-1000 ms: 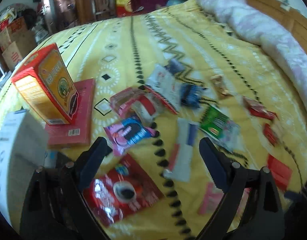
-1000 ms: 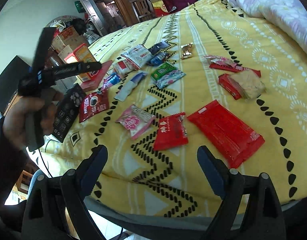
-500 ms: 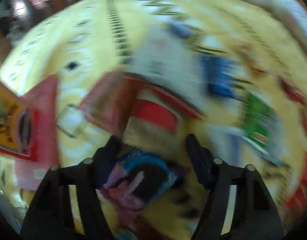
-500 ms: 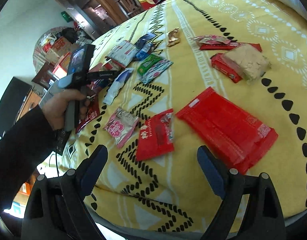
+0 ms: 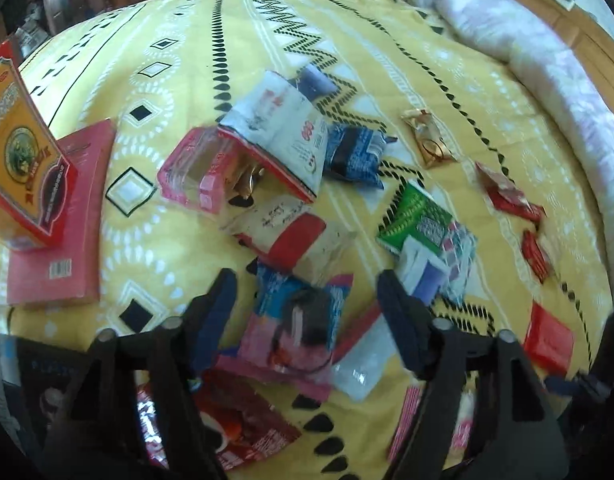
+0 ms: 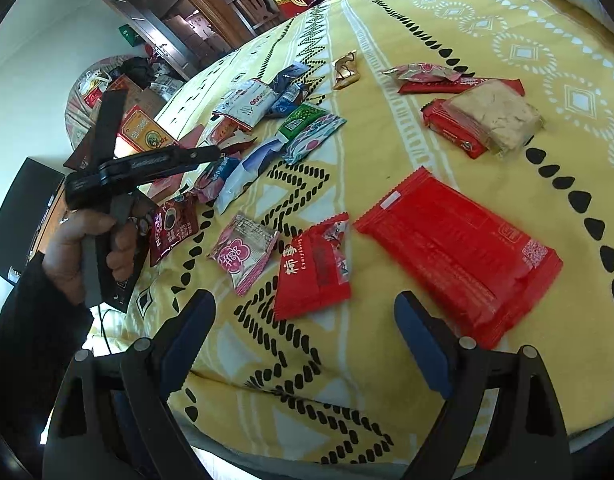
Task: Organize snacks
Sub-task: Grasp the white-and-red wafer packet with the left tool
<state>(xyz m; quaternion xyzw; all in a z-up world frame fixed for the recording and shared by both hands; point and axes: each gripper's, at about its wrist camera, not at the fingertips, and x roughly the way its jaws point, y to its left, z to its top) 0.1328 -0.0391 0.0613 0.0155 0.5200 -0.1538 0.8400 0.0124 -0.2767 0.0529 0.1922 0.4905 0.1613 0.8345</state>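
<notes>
Many snack packets lie scattered on a yellow patterned bedspread (image 5: 187,60). My left gripper (image 5: 307,300) is open, its jaws standing either side of a blue-and-pink cookie packet (image 5: 299,316) without gripping it. Beyond it lie a white-and-red pack (image 5: 283,232), a white pouch (image 5: 279,128), a green packet (image 5: 419,216) and a blue packet (image 5: 355,152). My right gripper (image 6: 303,324) is open and empty, just in front of a small red packet (image 6: 315,268), beside a large red pack (image 6: 459,248). The left gripper also shows in the right wrist view (image 6: 147,164).
An orange box (image 5: 15,156) stands on a red book (image 5: 63,216) at the left. A pink-white quilt (image 5: 547,60) lies along the far right. A biscuit pack (image 6: 491,116), a pink flower packet (image 6: 243,252) and a coffee sachet (image 6: 173,224) lie nearby. The bed edge (image 6: 347,444) is close below.
My left gripper has moved forward and down over the snack pile, now straddling the blue-and-pink cookie packet. My right gripper has moved closer to the red packets.
</notes>
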